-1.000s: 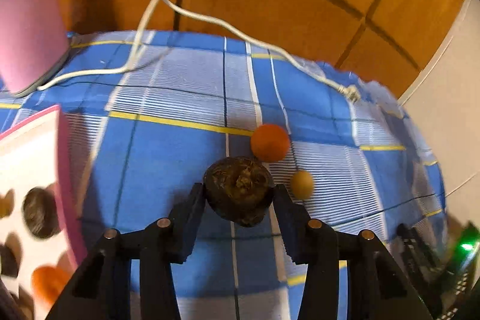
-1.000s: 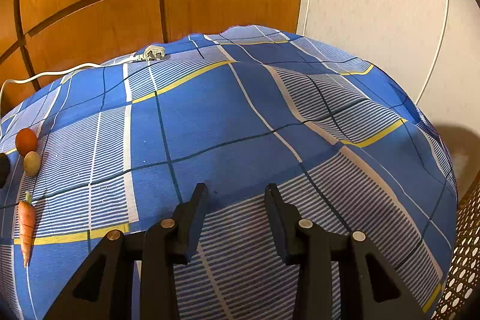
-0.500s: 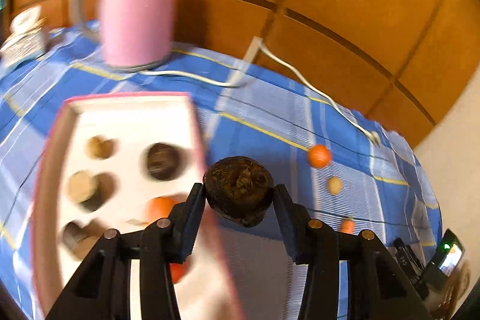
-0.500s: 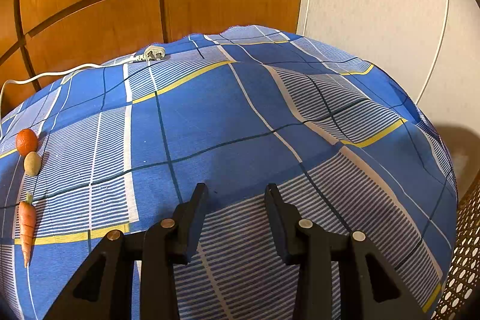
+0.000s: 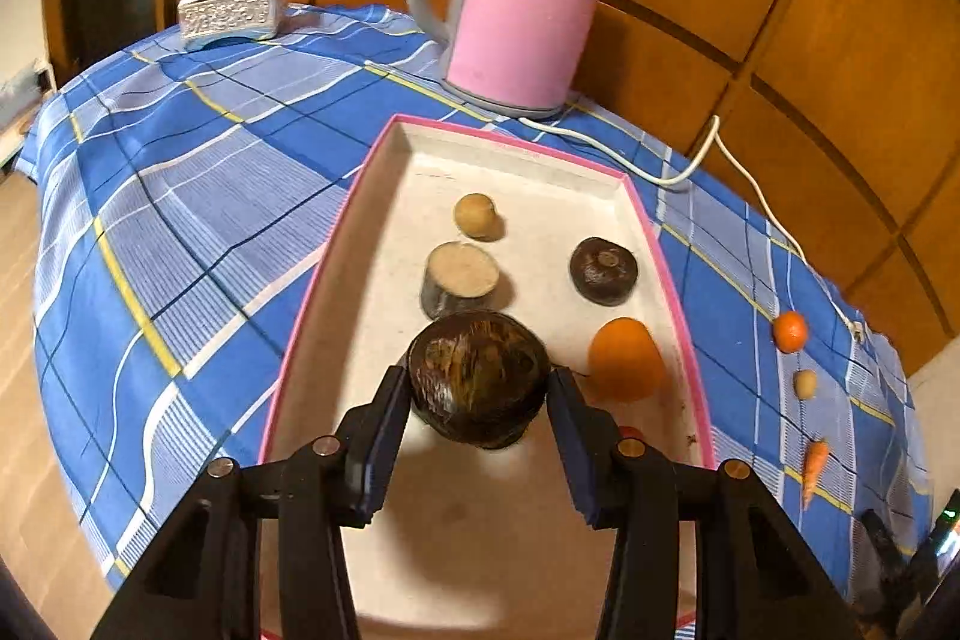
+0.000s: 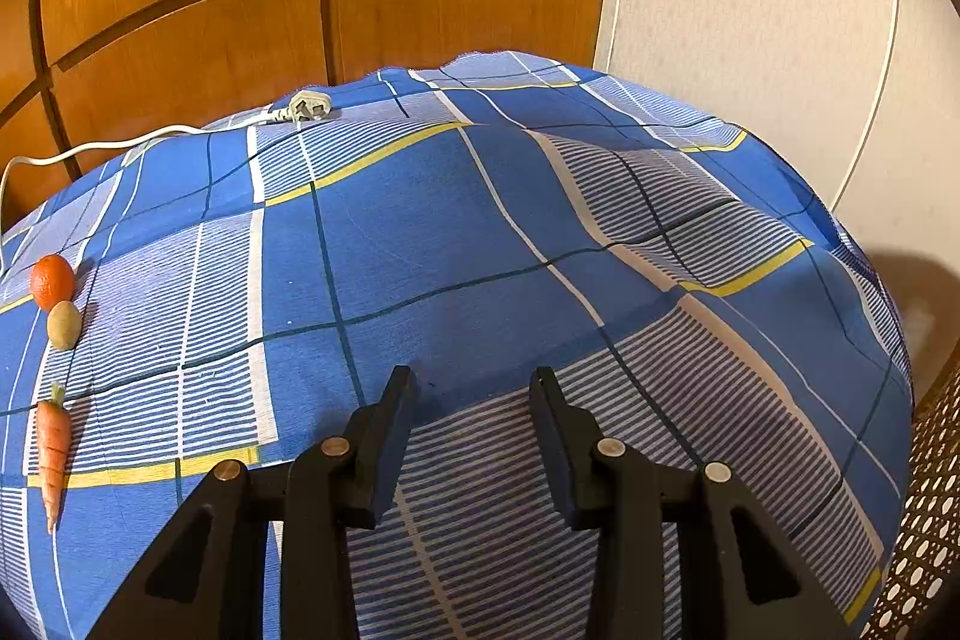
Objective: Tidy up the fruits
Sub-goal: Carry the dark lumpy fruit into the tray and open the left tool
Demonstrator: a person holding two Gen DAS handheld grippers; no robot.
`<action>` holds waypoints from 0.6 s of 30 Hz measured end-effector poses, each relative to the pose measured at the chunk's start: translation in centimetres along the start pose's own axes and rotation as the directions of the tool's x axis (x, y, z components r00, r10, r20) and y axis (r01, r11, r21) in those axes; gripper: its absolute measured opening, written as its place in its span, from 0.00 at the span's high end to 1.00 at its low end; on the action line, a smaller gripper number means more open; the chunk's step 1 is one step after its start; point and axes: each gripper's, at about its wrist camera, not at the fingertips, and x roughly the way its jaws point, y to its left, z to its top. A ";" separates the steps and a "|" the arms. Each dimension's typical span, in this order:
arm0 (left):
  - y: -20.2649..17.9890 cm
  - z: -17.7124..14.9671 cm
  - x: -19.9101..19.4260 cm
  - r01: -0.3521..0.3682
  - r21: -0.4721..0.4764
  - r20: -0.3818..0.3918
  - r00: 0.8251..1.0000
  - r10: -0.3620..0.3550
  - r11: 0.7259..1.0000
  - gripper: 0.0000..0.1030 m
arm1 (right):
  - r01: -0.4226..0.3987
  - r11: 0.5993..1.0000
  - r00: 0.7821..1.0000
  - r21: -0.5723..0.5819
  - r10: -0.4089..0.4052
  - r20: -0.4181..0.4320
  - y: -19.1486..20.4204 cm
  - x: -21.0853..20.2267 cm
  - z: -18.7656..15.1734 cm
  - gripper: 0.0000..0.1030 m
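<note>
A: Item: dark round fruit [image 5: 478,377]. Holder?

B: Left gripper [image 5: 478,394], jaws clamped on its sides. A second ago it hung over the bare blue cloth; now it hangs over the near part of the pink-rimmed tray [image 5: 672,280].

A: Tray contents?

B: Orange [image 5: 624,358], second dark fruit [image 5: 603,271], cut piece [image 5: 462,277], small tan fruit [image 5: 475,215].

A: Outside the tray?

B: Small orange [image 5: 789,331], tan fruit [image 5: 804,384], carrot [image 5: 813,466], all right of it on the surface.

A: Right gripper [image 6: 474,388]?

B: Unmoved, jaws narrowly parted, holding nothing. Release likely next.
</note>
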 end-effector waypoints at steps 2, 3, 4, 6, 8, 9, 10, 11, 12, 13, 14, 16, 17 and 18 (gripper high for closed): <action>-0.2 -0.3 -0.1 -0.008 0.013 0.008 1.000 0.008 1.000 0.54 | 0.000 1.000 1.000 -0.001 0.000 0.000 0.0 0.0 0.0 0.61; -0.1 -0.5 -0.1 -0.005 0.008 0.011 1.000 0.005 1.000 0.54 | 0.001 1.000 1.000 -0.001 -0.001 0.000 0.0 -0.1 0.0 0.61; 0.0 -0.7 -0.1 -0.004 0.004 0.015 1.000 0.004 1.000 0.54 | 0.001 1.000 1.000 -0.002 -0.001 0.000 0.0 -0.1 0.0 0.61; -0.1 -0.8 -0.2 0.001 0.002 0.020 1.000 -0.001 1.000 0.54 | 0.003 1.000 1.000 -0.005 -0.003 0.000 0.1 -0.1 0.0 0.61; -0.1 -1.1 -0.7 0.008 -0.002 0.037 0.999 -0.008 1.000 0.58 | 0.005 1.000 1.000 -0.008 -0.005 0.000 0.2 -0.1 0.0 0.62; -0.2 -1.2 -1.0 0.006 0.008 0.048 0.999 -0.007 1.000 0.58 | 0.006 1.000 1.000 -0.009 -0.006 0.001 0.2 -0.1 0.0 0.62; -0.3 -1.3 -1.2 0.009 0.018 0.056 0.998 -0.010 1.000 0.56 | 0.007 1.000 1.000 -0.010 -0.007 0.001 0.2 -0.1 0.0 0.62; -0.4 -1.4 -1.4 0.016 0.022 0.059 0.998 -0.017 1.000 0.56 | 0.008 1.000 1.000 -0.012 -0.008 0.001 0.2 0.0 0.0 0.62; -0.6 -1.5 -1.5 0.015 0.030 0.063 0.998 -0.016 0.999 0.56 | 0.009 1.000 1.000 -0.013 -0.009 0.001 0.2 0.0 0.0 0.62; -0.8 -1.6 -1.6 0.014 0.040 0.066 0.998 -0.017 0.999 0.56 | 0.011 1.000 1.000 -0.015 -0.011 0.001 0.2 0.0 0.0 0.62; -0.9 -1.7 -1.6 0.016 0.043 0.064 0.998 -0.019 0.999 0.56 | 0.012 1.000 1.000 -0.017 -0.012 0.001 0.3 0.0 0.0 0.62; -1.1 -1.9 -1.4 0.026 0.047 0.055 0.998 -0.028 0.999 0.56 | 0.012 1.000 1.000 -0.017 -0.012 0.002 0.2 -0.1 -0.1 0.62; -1.2 -2.0 -1.4 0.026 0.052 0.054 0.998 -0.029 0.998 0.56 | 0.011 1.000 1.000 -0.017 -0.011 0.002 0.3 -0.1 -0.1 0.62; -1.3 -2.1 -1.4 0.026 0.055 0.052 0.998 -0.029 0.998 0.56 | 0.011 1.000 1.000 -0.016 -0.011 0.002 0.2 -0.1 -0.1 0.62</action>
